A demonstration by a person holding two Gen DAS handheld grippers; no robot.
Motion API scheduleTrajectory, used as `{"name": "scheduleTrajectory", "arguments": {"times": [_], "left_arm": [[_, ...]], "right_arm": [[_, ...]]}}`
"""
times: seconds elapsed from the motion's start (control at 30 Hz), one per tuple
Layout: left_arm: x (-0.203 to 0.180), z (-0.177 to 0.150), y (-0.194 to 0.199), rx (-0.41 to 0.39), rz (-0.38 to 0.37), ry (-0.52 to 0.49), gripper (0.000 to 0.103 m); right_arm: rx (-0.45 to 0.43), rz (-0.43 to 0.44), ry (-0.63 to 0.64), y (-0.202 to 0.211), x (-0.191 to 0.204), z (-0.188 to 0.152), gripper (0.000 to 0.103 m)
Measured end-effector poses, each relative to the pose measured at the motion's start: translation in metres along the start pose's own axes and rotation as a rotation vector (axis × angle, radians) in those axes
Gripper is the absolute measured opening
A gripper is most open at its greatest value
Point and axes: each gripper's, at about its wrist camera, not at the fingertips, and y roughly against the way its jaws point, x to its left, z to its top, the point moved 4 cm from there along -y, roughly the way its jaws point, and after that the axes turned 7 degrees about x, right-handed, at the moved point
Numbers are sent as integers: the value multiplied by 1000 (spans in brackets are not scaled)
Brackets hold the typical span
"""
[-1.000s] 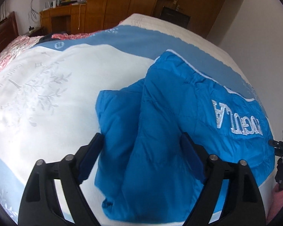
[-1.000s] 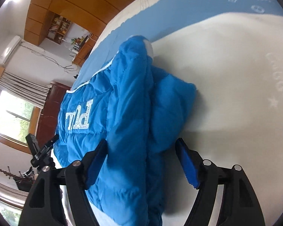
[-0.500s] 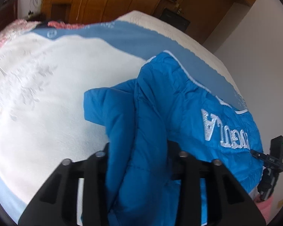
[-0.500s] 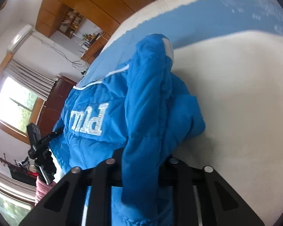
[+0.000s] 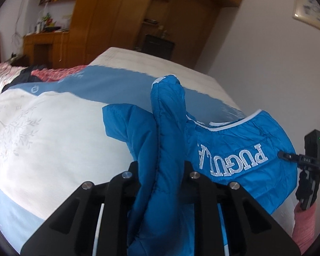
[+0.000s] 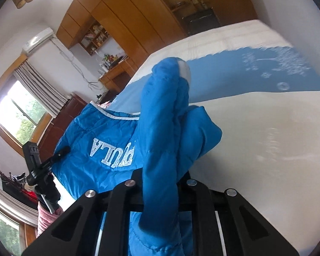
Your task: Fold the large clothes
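Note:
A bright blue padded jacket (image 5: 245,132) with silver lettering hangs partly lifted over the white and blue bed quilt (image 5: 53,138). In the left wrist view my left gripper (image 5: 162,168) is closing its jaws on a thick fold of the jacket, and the pads press on it. The right wrist view has my right gripper (image 6: 162,175) closing the same way on another bunched fold of the jacket (image 6: 96,132). The fabric stands up between the fingers in both views. The jacket's lower part still lies on the quilt (image 6: 266,138).
Wooden wardrobes (image 5: 117,21) and a desk stand beyond the far end of the bed. A white wall (image 5: 266,64) runs close along one side. Pink patterned bedding (image 5: 53,72) lies at the far left. A black device on a pink sleeve (image 5: 309,166) shows at the jacket's edge.
Both grippers went from wide open around the jacket to closed on folds of it. They then rose, lifting the fabric off the quilt.

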Motion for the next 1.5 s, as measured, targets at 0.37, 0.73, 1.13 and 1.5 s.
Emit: {"name": "scheduleTrajectory", "arguments": {"times": [0.37, 0.73, 1.13, 1.5], "left_arm": [[-25, -76, -65, 133, 1, -10, 21], [-17, -99, -93, 130, 119, -49, 34], [-11, -84, -14, 56, 93, 28, 47], [-88, -36, -88, 154, 110, -127, 47]], "right_arm": [[23, -117, -136, 31, -81, -73, 14], [52, -125, -197, -13, -121, -97, 22], [-63, -341, -54, 52, -83, -96, 42], [-15, -326, 0, -3, -62, -30, 34]]}}
